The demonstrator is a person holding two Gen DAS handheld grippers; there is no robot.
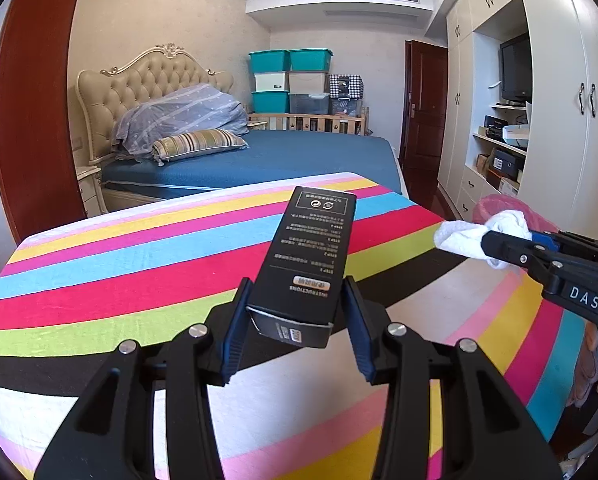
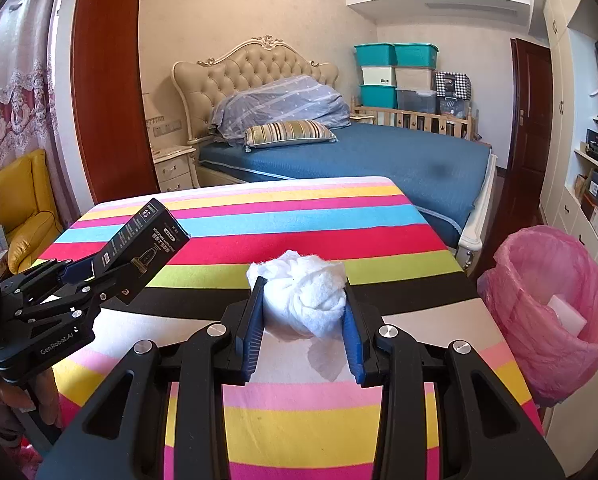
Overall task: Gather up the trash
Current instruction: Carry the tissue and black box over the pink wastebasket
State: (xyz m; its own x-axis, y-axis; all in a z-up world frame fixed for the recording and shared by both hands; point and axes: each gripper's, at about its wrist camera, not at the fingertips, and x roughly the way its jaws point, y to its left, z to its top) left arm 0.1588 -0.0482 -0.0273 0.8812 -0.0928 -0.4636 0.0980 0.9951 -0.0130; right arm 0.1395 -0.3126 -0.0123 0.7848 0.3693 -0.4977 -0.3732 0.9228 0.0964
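A long black carton (image 1: pixel 311 256) with white print is clamped at its near end by my left gripper (image 1: pixel 297 284), held tilted above the striped tablecloth (image 1: pixel 139 264). My right gripper (image 2: pixel 303 284) is shut on a crumpled white tissue wad (image 2: pixel 303 300), also lifted off the cloth (image 2: pixel 299 216). In the left wrist view the right gripper (image 1: pixel 493 242) and its tissue (image 1: pixel 467 236) hang at the right table edge. In the right wrist view the left gripper (image 2: pixel 107 270) and carton (image 2: pixel 147 244) are at the left. A bin with a pink bag (image 2: pixel 551 312) stands right of the table, a white piece inside it.
A bed with a blue sheet (image 2: pixel 379 156) lies beyond the table's far edge. White wardrobes and shelves (image 1: pixel 499 152) line the right wall. A yellow sofa (image 2: pixel 27 216) sits to the left. A person's hand (image 2: pixel 19 392) grips the left tool's handle.
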